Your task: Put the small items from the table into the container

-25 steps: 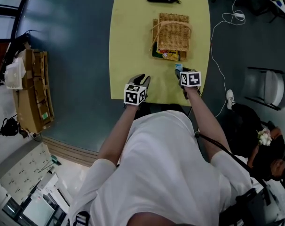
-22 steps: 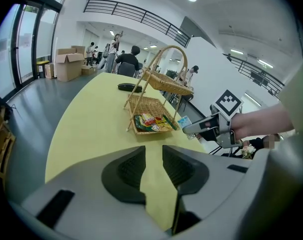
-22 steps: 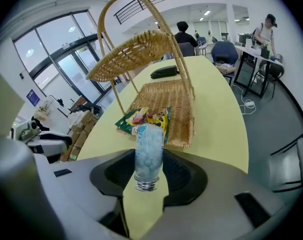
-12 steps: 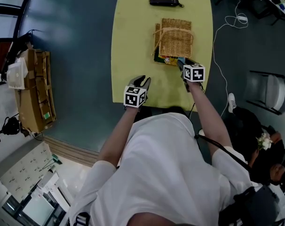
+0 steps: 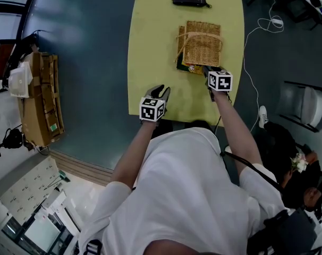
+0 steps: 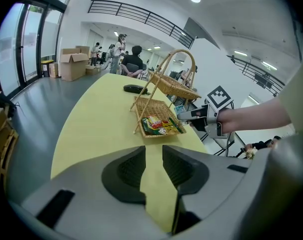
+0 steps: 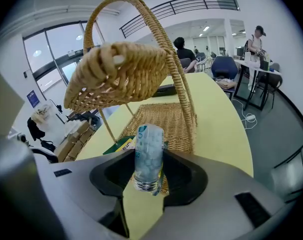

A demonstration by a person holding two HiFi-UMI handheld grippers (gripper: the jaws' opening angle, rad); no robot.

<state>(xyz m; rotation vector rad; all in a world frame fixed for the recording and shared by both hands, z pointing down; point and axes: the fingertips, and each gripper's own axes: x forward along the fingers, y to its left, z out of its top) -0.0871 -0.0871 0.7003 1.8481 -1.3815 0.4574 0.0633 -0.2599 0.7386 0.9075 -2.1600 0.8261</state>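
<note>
Between the jaws of the right gripper (image 7: 147, 176), a small clear bottle (image 7: 148, 154) filled with white round pellets is pinched at its lower half, the pads pressing on either side, its label blue-green at the top and its ribbed end nearest the camera. The bottle stands roughly upright in the right gripper view, just before the lower tray (image 7: 166, 121) of a two-tier wicker basket (image 5: 202, 44), with the upper tier (image 7: 121, 74) and the arched handle (image 7: 179, 84) rising over it; whether it hangs over the tray's rim or just short of it cannot be told. Colourful snack packets (image 6: 159, 125) already lie in the lower tray. In the head view the right gripper (image 5: 209, 72) meets the basket's near edge. The left gripper (image 5: 160, 90) hovers well apart from it, over the near part of the yellow table (image 5: 150, 41), and in its own view the left gripper (image 6: 152, 156) has its jaws spread with only bare tabletop between them. Beyond the basket, toward the table's far end, a black case (image 5: 190, 1) lies flat. On the grey floor beside the table a white cable (image 5: 256, 31) trails, and on the other side stands a wooden crate (image 5: 39, 100).
</note>
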